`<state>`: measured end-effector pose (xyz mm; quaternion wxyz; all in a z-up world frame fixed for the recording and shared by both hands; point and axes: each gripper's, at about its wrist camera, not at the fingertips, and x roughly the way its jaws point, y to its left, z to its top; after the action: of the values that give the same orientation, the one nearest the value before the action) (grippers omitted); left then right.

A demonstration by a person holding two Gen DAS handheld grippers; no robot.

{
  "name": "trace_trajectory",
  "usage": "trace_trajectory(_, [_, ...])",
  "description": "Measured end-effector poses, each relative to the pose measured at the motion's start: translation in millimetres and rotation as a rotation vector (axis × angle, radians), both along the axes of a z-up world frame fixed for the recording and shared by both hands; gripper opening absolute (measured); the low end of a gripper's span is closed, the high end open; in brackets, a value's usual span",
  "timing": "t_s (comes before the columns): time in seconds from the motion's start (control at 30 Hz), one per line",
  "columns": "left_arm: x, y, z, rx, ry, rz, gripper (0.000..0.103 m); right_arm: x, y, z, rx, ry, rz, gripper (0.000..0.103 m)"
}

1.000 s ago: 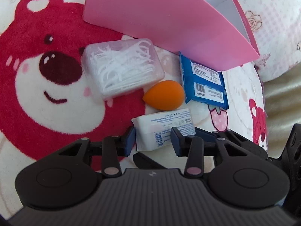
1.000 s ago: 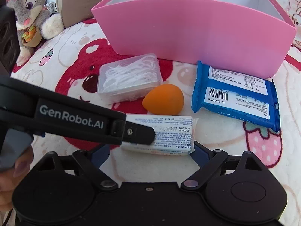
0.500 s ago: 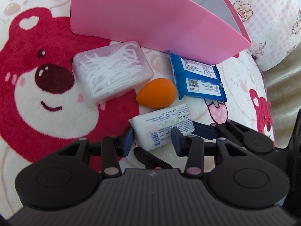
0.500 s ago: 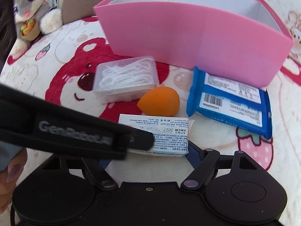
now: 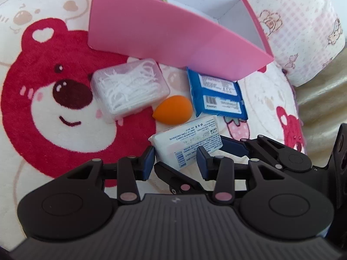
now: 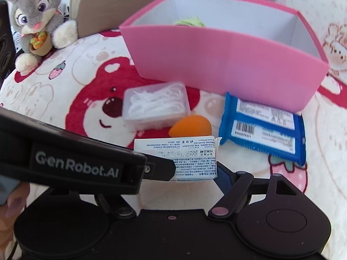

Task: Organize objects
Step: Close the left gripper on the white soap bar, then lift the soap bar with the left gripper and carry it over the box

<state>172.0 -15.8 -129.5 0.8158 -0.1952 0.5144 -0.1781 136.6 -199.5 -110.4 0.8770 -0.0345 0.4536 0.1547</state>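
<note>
White tissue pack (image 5: pixel 188 139) with small black print, pinched across by left gripper (image 5: pixel 176 160) and lengthwise by right gripper (image 6: pixel 195 173), orange sponge (image 5: pixel 173 108) at 12 o'clock, bear-print blanket (image 5: pixel 43 108), pink box (image 6: pixel 216 56) beyond.

I see a plush cream blanket (image 5: pixel 54 156) printed with a big red bear face, strawberries and small bears, carrying everything; on it stands an open pink cardboard box (image 5: pixel 164 34) with a white inside; just before the box lie a clear plastic case of white floss picks (image 5: pixel 129 90), an orange teardrop makeup sponge (image 5: pixel 173 108) and a flat blue wipes packet (image 5: pixel 216 96); a grey plush rabbit (image 6: pixel 36 17) sits at the blanket's far corner.
</note>
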Motion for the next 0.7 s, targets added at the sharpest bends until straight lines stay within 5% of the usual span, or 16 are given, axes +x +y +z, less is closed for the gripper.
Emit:
trace_trajectory(0.27, [-6, 13, 19, -0.021, 0.029, -0.036, 0.039, -18, 10, 20, -0.028, -0.063, 0.064, 0.082])
trace_trajectory(0.7, [-26, 9, 55, 0.016, -0.049, -0.092, 0.039, -42, 6, 48, -0.022, -0.129, 0.096, 0.082])
